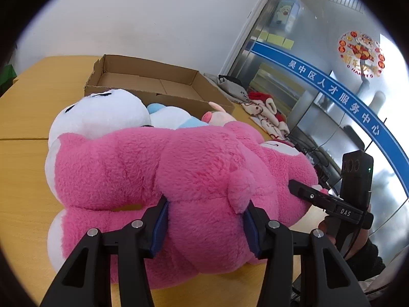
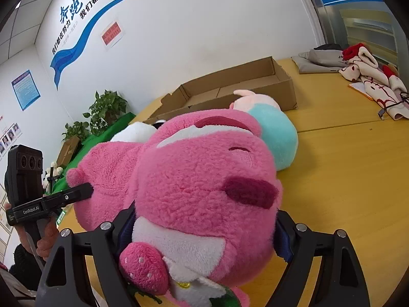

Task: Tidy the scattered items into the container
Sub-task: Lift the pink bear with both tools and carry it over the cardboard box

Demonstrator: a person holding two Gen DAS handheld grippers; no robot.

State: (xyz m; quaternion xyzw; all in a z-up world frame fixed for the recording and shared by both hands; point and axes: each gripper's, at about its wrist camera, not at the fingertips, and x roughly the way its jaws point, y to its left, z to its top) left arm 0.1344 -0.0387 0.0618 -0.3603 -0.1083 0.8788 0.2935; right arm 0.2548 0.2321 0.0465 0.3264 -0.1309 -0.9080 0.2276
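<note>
Left wrist view: the left gripper is clenched on the body of the pink plush bear, its blue pads pressed into the fur on both sides. The bear lies on its side across the yellow wooden table, near the edge closest to the person. The right gripper reaches in from the right and touches the bear's head end. Behind the bear, towards the far side of the table, sit a white plush toy and a pink-and-blue plush pig, both just in front of the open cardboard box. Folded clothes lie at the table's far right edge.

Right wrist view: the right gripper grasps the bear's head, jaws spread wide with fur squeezed between them. The left gripper presses into the bear's body from the left. The box holds nothing that can be seen.
</note>
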